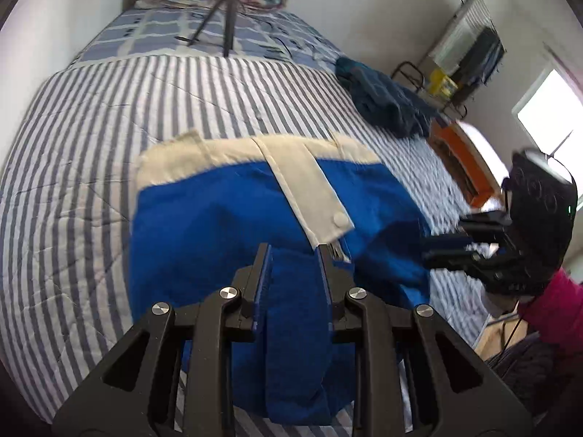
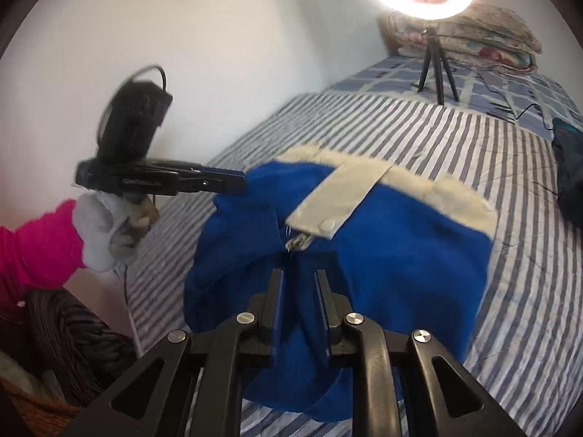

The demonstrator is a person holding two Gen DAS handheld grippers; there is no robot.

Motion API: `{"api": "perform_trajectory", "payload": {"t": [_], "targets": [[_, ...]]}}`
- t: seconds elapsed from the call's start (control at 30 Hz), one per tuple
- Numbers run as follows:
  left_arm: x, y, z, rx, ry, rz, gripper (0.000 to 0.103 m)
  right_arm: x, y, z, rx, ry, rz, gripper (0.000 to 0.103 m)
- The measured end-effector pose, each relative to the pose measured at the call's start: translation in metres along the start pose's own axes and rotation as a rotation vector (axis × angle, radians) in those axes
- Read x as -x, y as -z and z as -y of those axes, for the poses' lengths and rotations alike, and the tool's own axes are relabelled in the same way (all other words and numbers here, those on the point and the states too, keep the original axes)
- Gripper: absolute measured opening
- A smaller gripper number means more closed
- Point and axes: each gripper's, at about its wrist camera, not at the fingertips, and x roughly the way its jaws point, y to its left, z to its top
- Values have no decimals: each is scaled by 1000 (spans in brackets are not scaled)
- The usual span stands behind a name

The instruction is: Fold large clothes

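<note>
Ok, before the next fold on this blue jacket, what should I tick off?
1. Cloth of the blue jacket between the left tongs: ok.
2. Cloth between the right tongs: ok.
3. Either grip closed firmly: cannot tell.
4. The cream flap lying flat: ok.
5. The dark blue garment apart from the jacket: ok.
6. Near edge of the jacket smooth: not ok, bunched by the tongs.

left tongs (image 1: 294, 251) jaws parted, blue fabric between them. right tongs (image 2: 298, 276) jaws parted too, fabric between. gloved left hand (image 2: 109, 229), pink sleeve, holds left tongs level.
</note>
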Motion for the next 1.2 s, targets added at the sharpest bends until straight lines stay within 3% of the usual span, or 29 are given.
{"api": "perform_trajectory", "payload": {"t": [0.2,0.33,0.4,0.47,0.53,0.57,0.67,0.8,0.93,1.07,1.2], "targets": [[-37,20,-4,-25,-44,-72,22,-26,7,41,-142,80,-17,17],[-39,26,-14,5,-4,-82,22,-35,28,76,-345,-16,-14,13],[-29,24,-18,19,6,-83,22,-27,24,69,-295,14,-34,13],[-12,21,-25,51,25,-52,22,-7,20,63,-257,34,-3,21],[9,13,-37,85,45,7,30,14,18,64,-255,27,48,29],[18,10,-44,108,43,44,40,24,16,65,-251,42,76,29],[29,-3,-69,186,35,114,41,40,10,70,-241,98,120,32],[3,2,-100,256,-2,48,40,23,14,80,-270,155,58,29],[-27,26,-115,274,-52,-50,41,-2,36,92,-310,129,-39,25],[-24,32,-123,297,-16,-63,44,-1,51,95,-325,105,-65,25],[4,30,-129,310,19,-1,44,21,57,96,-303,92,-94,25]]}}
